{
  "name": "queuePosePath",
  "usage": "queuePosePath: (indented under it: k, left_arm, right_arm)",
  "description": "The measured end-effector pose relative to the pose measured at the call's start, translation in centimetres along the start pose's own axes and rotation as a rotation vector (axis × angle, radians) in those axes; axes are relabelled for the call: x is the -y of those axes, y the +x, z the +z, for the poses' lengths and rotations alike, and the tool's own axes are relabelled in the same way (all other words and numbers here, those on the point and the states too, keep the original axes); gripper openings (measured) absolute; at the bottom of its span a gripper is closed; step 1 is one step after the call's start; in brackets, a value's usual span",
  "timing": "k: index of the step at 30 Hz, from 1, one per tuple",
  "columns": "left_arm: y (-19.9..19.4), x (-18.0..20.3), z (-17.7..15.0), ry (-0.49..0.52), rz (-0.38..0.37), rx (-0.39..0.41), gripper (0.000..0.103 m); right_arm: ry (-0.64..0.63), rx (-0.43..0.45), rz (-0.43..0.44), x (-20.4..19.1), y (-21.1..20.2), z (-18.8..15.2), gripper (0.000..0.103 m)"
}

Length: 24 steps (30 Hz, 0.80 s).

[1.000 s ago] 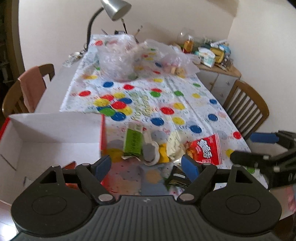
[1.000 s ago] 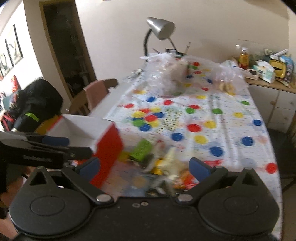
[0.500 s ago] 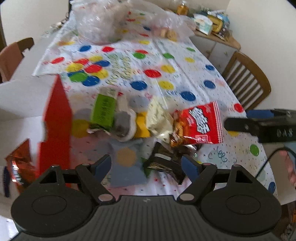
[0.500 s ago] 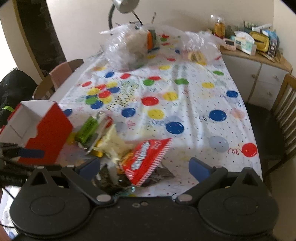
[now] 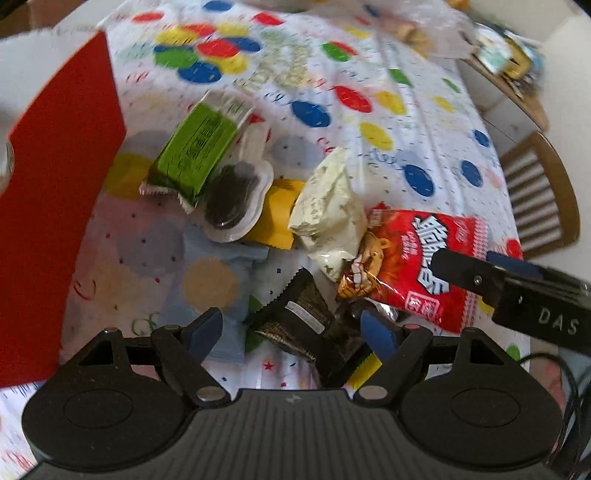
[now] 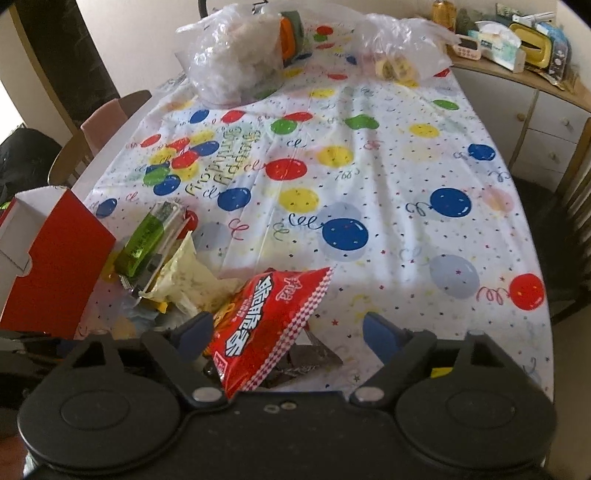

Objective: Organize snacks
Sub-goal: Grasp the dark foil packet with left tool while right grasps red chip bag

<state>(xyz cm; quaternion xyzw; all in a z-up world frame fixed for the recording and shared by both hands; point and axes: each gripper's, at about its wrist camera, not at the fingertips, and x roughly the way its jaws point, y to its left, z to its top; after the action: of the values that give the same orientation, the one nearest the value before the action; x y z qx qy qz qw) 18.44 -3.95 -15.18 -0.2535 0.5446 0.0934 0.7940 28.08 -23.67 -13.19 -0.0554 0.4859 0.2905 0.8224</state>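
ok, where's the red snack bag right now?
The red snack bag lies on the balloon tablecloth, near edge, propped on a dark packet beside the cream pouch. It sits between the right gripper fingers, whose jaws are closing but not yet touching.

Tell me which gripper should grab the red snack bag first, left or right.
Right. The right gripper already has the red snack bag between its closing jaws, though not yet pinched. The left gripper hangs open over the dark packet, with the red bag off to its right.

Cream walls (image 6: 147, 33), wooden chair (image 5: 539, 195), white drawer cabinet (image 6: 535, 125) beside table
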Motion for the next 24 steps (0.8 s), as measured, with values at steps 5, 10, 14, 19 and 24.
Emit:
queuePosePath:
  k: [5, 10, 14, 19, 24]
  left_arm:
    - [0.7, 0.8, -0.2, -0.049, 0.031, -0.002, 0.078]
    - [1.1, 1.6, -0.3, -0.08, 0.074, 0.002, 0.075]
    - [1.2, 1.7, -0.2, -0.096, 0.098, 0.006, 0.068]
    - [1.2, 1.7, -0.3, -0.095, 0.121, 0.011, 0.055]
    - [1.0, 1.6, -0.8, -0.084, 0.125, 0.023, 0.05]
  right_arm:
    - [-0.001, -0.013, 0.031, 0.3, 0.8, 0.6, 0.072]
    - [-0.019, -0.023, 0.054, 0.2, 1.4, 0.9, 0.059]
    - [-0.007, -0.027, 0.062, 0.4, 1.9, 1.1, 0.053]
    - [0.007, -0.021, 0.068, 0.6, 2.2, 1.0, 0.043]
    - [0.035, -0.002, 0.079, 0.8, 1.7, 0.8, 0.035]
